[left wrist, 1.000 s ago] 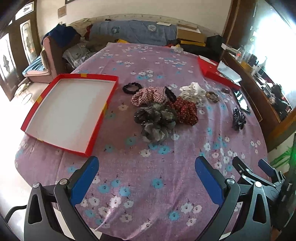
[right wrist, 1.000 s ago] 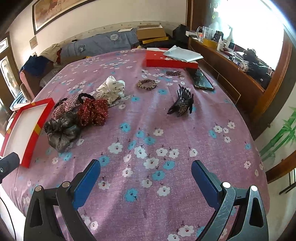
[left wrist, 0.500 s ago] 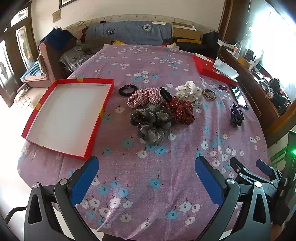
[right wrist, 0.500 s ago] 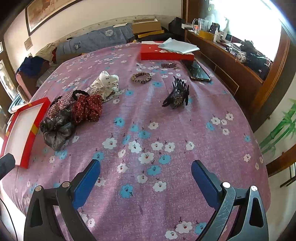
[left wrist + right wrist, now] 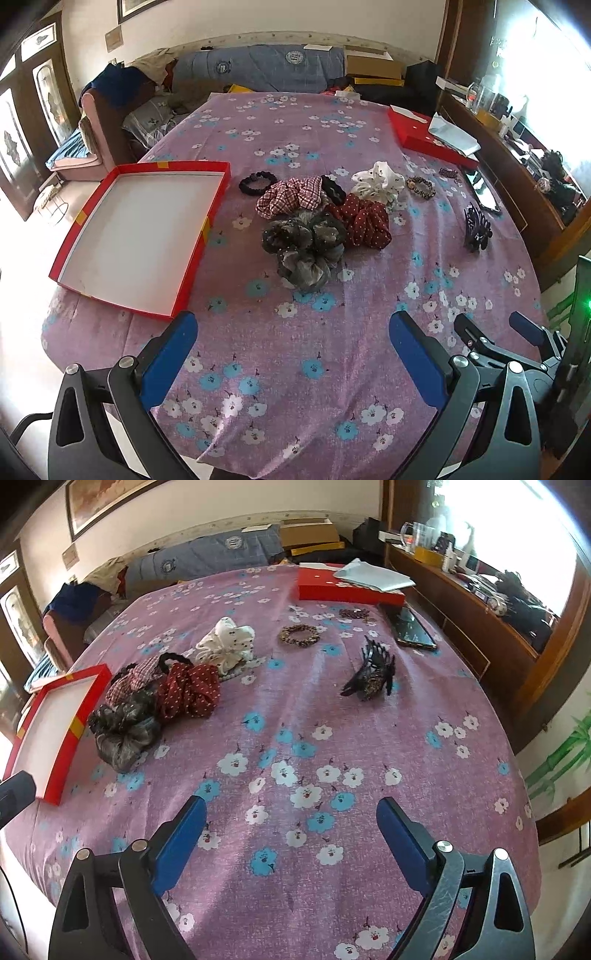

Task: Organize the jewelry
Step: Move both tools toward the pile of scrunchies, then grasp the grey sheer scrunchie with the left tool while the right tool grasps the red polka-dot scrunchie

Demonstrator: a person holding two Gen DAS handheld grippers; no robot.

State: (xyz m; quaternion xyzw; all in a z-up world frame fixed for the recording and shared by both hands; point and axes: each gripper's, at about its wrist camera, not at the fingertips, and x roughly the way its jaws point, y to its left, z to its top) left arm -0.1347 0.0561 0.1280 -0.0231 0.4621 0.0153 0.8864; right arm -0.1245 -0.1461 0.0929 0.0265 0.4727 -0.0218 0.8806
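Both claws are held spread and empty over the near edge of the bed (image 5: 295, 122); the right claw (image 5: 291, 834) has just been closing slightly. The scrunchie pile (image 5: 314, 225) lies ahead of the left claw (image 5: 293, 354), which is nearer. The open box (image 5: 122, 291) sits left; the hair clip (image 5: 371, 675) lies right. Nothing is seen in the way.
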